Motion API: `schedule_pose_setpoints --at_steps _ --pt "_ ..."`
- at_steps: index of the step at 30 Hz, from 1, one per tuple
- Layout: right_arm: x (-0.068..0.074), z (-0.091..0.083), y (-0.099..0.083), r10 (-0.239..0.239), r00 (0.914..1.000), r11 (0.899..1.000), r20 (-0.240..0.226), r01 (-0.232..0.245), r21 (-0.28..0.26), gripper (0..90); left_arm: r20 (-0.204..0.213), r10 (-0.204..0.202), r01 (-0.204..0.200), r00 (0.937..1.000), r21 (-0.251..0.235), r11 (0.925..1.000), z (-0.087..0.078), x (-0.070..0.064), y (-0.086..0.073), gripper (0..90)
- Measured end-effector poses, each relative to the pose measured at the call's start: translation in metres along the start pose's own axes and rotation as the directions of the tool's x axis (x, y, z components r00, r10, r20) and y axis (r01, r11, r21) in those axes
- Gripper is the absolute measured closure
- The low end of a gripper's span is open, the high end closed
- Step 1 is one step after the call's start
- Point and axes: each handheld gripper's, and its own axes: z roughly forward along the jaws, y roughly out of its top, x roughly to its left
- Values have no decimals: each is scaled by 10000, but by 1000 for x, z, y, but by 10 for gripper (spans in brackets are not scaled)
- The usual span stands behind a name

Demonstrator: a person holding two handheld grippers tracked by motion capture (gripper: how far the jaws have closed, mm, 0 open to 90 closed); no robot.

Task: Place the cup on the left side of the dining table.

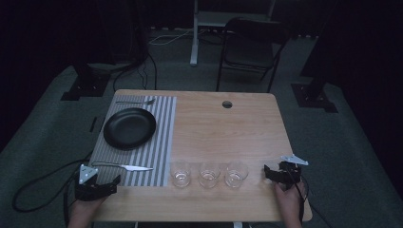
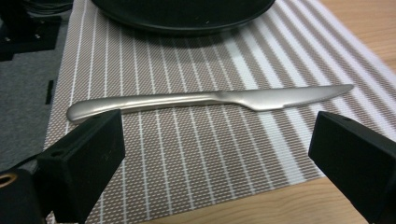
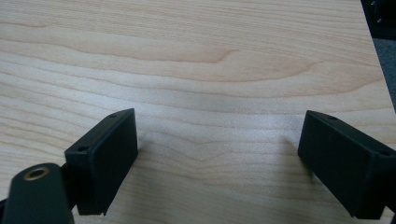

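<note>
Fingers point(image 2: 84, 158) of the left gripper point(image 1: 97, 186) stand spread wide with nothing between them, hovering at the near left corner of the table point(image 1: 247, 128), close to its front edge. Just beyond them the knife point(image 2: 205, 100) lies flat on the striped placemat point(image 2: 196, 154), handle toward the mat's left edge and blade tip pointing right, apart from both fingers. The left gripper view brings out the mat's woven weave and the bare strip of wood between the mat's near edge and the table's front.

Spread just as wide, the fingers point(image 3: 105, 161) of the right gripper point(image 1: 280, 172) hold nothing, low over bare wood near the front right corner. In the right gripper view the grain runs unbroken ahead of them, with the table's right edge and dark floor at the upper right.

Between the two grippers, the high view shows three clear glasses point(image 1: 209, 174) in a row near the front edge, the leftmost just beside the mat's right edge and the rightmost near the right gripper. Farther back on the mat sits a black plate point(image 1: 129, 128), well apart from the knife; its near rim edges the top of the left gripper view. Beyond the plate a fork point(image 1: 135, 101) lies along the far edge. The middle and right of the table are open wood up to a round hole point(image 1: 227, 104). Past the table stands a folding chair point(image 1: 252, 47).
</note>
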Motion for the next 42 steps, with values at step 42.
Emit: schedule_pose_setpoints --at_steps 42 --pt "0 0 0 4 10000 10000 0 -4 0 116 3322 2180 -1692 9177 -1697 9709 -20 -55 61 44"
